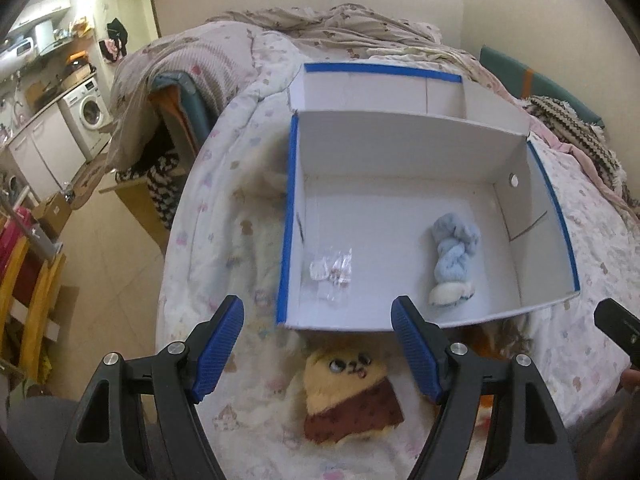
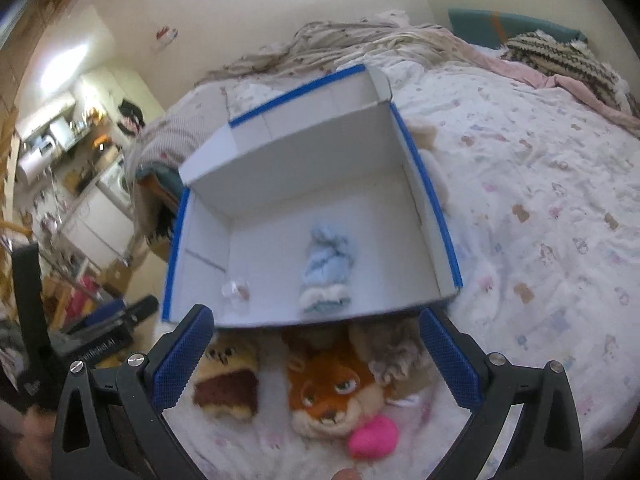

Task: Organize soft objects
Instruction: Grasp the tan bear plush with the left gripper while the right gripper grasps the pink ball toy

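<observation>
A white box with blue-taped edges (image 1: 291, 216) (image 2: 434, 208) lies open on the bed. Inside it lie a pale blue plush (image 1: 454, 258) (image 2: 326, 268) and a small clear plastic bag (image 1: 332, 272) (image 2: 237, 292). In front of the box, a cream and brown plush toy (image 1: 350, 396) (image 2: 228, 380) rests on the quilt. An orange fox plush (image 2: 332, 392), a pink soft ball (image 2: 372, 436) and a grey furry toy (image 2: 394, 350) lie beside it. My left gripper (image 1: 318, 348) hangs open above the cream toy. My right gripper (image 2: 316, 356) stands open over the fox, holding nothing.
The floral quilt (image 2: 540, 220) covers the bed, with bunched blankets (image 1: 320, 28) behind the box and a striped knit throw (image 2: 560, 60) at the far right. The bed's left edge drops to a tiled floor (image 1: 108, 264). A washing machine (image 1: 90, 112) and cluttered counters stand far left.
</observation>
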